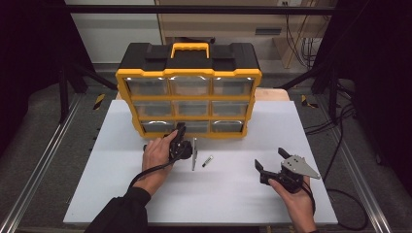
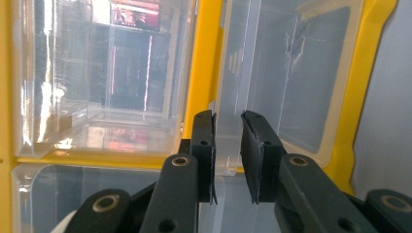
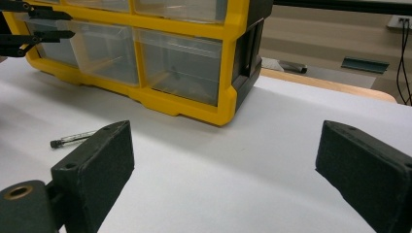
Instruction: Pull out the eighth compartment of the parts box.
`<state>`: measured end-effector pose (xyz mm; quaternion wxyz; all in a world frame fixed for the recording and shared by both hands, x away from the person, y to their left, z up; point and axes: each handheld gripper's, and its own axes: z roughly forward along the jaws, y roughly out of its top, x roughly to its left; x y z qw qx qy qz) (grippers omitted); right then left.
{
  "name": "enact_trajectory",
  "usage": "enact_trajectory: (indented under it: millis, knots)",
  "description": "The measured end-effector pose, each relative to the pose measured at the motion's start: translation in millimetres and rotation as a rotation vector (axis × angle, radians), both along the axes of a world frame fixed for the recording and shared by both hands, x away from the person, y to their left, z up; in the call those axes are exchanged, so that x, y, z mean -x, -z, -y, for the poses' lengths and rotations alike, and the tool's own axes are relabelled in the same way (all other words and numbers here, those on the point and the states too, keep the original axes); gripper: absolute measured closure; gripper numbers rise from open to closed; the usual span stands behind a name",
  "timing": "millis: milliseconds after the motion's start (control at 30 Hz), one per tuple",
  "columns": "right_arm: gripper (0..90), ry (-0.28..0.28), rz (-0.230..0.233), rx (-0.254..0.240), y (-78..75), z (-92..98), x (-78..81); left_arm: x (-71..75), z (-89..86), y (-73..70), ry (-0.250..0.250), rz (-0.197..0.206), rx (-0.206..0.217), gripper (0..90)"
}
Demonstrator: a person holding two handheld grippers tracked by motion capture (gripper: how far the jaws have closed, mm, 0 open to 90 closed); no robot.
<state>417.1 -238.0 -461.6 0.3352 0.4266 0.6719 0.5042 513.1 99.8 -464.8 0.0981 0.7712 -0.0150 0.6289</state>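
Right tool [image 1: 268, 159] held low over the near right of the white table [image 1: 233, 194], jaws spread wide, nothing between them. In the right gripper view, bare table surface seen between the two black pads [image 3: 97, 165]. A little farther in, small dark-tipped cylindrical part [image 1: 207, 161] lying flat on the table, just right of the left hand [image 1: 158, 158] and well apart from the right tool; same part seen at left in the right gripper view [image 3: 73, 139]. Left tool [image 2: 227, 145] turned on its side, reaching to the bottom row of the yellow-and-black drawer organiser [image 1: 188, 90]. Jaws nearly closed, pinched on the clear front lip of a bottom drawer [image 2: 277, 87] beside a yellow divider. From the high view, taken to be the bottom-left drawer [image 1: 158, 127]. Organiser standing upright at the far middle of the table, three rows of clear drawers, yellow carry handle [image 1: 190, 48] on top.
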Motion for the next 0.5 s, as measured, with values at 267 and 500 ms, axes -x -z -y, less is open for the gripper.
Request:
enact_trajectory:
  millis: [267, 500]
  knots:
    - [7.0, 0.000, 0.001, 0.002, -0.3, -0.3, 0.1, 7.2, -2.0, -0.3, 0.003, -0.003, 0.000, 75.7]
    - [7.0, -0.002, 0.001, 0.003, -0.3, -0.6, 0.0, 12.2, -3.7, -0.1, 0.015, -0.001, 0.007, 75.6]
